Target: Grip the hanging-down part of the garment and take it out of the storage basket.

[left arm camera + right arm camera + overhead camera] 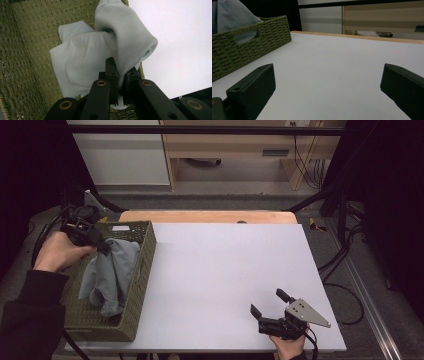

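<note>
My left gripper (104, 246) was clamped on a fold of the grey cloth (110, 272), which hung over the woven basket (142, 270) so it could lift clear. My right gripper (270, 306) waited nearby on the table (220, 270), jaws spread, empty.

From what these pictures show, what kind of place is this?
Probably a lab or workshop set up for recording, not a home. A white table stands inside a black metal frame, cables run over the floor behind it, and the person works with hand-held grippers, the left gripper holding a grey cloth.
</note>
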Demonstrator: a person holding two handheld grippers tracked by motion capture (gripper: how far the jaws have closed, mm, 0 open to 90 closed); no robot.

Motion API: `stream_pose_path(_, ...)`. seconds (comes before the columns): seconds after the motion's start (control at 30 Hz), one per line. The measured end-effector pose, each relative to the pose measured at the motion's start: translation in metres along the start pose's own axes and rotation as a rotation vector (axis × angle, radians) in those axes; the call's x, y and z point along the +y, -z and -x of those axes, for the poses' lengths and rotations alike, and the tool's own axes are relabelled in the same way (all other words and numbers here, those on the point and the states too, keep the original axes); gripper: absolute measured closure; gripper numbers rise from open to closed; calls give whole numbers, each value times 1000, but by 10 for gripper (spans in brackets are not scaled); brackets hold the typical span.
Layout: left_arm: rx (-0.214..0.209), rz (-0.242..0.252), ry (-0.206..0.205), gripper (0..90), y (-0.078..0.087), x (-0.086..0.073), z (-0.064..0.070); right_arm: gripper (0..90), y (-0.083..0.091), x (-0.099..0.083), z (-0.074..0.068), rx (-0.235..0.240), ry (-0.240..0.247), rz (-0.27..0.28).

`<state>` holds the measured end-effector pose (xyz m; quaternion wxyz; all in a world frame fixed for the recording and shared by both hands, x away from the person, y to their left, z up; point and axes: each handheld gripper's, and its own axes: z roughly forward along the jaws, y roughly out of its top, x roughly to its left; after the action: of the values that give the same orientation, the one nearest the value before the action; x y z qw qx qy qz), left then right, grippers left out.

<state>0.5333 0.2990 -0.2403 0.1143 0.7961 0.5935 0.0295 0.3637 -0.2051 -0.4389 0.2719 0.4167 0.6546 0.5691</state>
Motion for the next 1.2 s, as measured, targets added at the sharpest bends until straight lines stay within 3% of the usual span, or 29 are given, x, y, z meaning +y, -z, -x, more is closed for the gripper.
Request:
stream_pose_path(0.47,-5,24,-7,841,10,-4,0,2,0,1,0,5,-5,-8)
stream_pose_path(1.2,-7,129,-22,843,57,-8,-1,3,-5,9,-3,30,-7,-4)
